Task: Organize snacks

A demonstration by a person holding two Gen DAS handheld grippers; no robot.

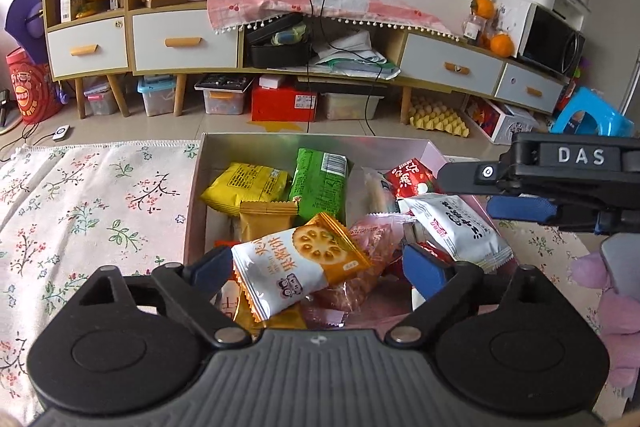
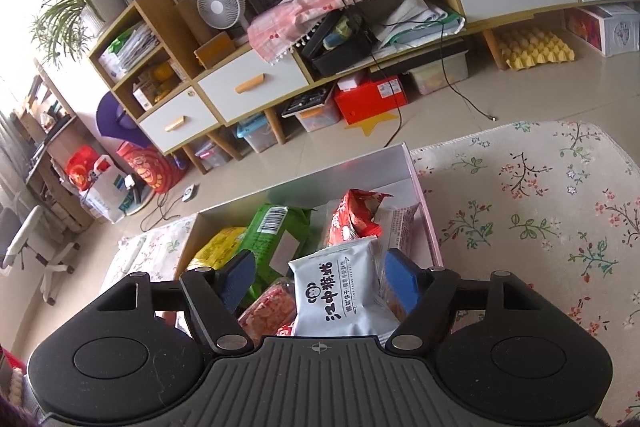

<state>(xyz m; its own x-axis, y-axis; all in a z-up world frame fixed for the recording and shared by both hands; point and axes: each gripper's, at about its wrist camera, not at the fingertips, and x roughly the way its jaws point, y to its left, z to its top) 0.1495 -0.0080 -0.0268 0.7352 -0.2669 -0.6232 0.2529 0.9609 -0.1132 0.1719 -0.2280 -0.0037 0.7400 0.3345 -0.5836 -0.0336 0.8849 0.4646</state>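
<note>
A pink-walled box (image 1: 240, 143) on the floral cloth holds several snack packets: yellow (image 1: 244, 187), green (image 1: 320, 183), red (image 1: 408, 177). My left gripper (image 1: 320, 267) is open over the box's near end; a white-and-orange lotus-root packet (image 1: 300, 263) lies between its blue pads, untouched as far as I can see. My right gripper (image 2: 320, 281) is open over the box (image 2: 420, 187); a grey-white packet (image 2: 340, 291) lies between its pads. That packet (image 1: 456, 227) and the right gripper body (image 1: 560, 179) show in the left view.
Floral cloth (image 1: 88, 211) spreads left of the box and right of it (image 2: 540, 211). A purple-gloved hand (image 1: 612, 307) is at the right edge. Behind are a low cabinet (image 1: 280, 39), storage bins and a blue stool (image 1: 592, 115) on the tiled floor.
</note>
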